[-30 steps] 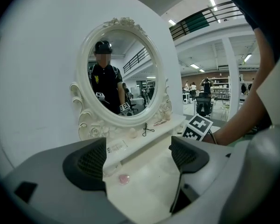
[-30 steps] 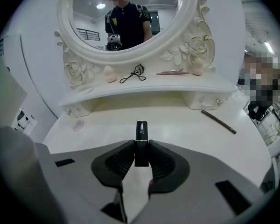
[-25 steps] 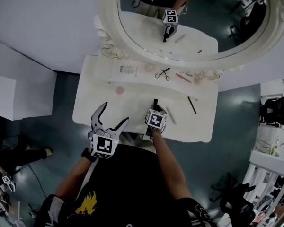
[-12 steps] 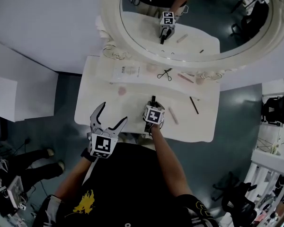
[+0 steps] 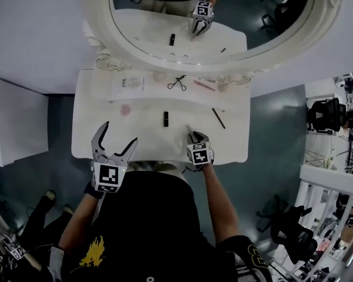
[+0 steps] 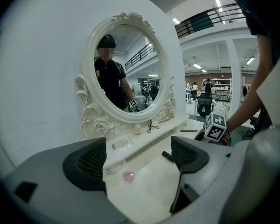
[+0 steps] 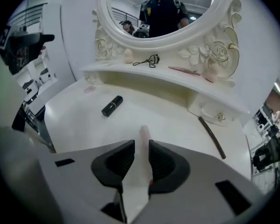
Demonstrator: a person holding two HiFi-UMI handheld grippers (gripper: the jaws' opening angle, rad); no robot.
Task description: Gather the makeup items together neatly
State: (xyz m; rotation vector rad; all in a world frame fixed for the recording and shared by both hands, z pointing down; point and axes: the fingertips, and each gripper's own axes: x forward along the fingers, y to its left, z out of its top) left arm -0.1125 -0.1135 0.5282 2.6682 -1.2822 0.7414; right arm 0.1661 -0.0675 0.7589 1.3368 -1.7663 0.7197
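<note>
My right gripper (image 5: 192, 136) (image 7: 141, 158) is near the vanity's front edge, its jaws closing on a pale pink tube (image 7: 143, 136) that lies between the pads and pokes out ahead of them. A black lipstick (image 5: 165, 118) (image 7: 112, 105) lies free on the tabletop to its left. My left gripper (image 5: 119, 134) (image 6: 137, 160) is open and empty over the front left of the table. A dark pencil (image 5: 218, 117) (image 7: 212, 136) lies at the right. A pink round item (image 5: 125, 109) (image 6: 129, 176) sits at the left.
On the raised shelf (image 5: 159, 94) under the oval mirror (image 5: 182, 16) lie a white card (image 5: 129, 85), an eyelash curler (image 5: 177, 83), a thin pink stick (image 5: 203, 85) and a beige sponge (image 5: 222, 87). The white vanity top (image 5: 94, 140) ends just in front of both grippers.
The right gripper held the black lipstick before; the lipstick now lies on the table. That gripper has moved back and right onto the pale pink tube. The left gripper stays open.
</note>
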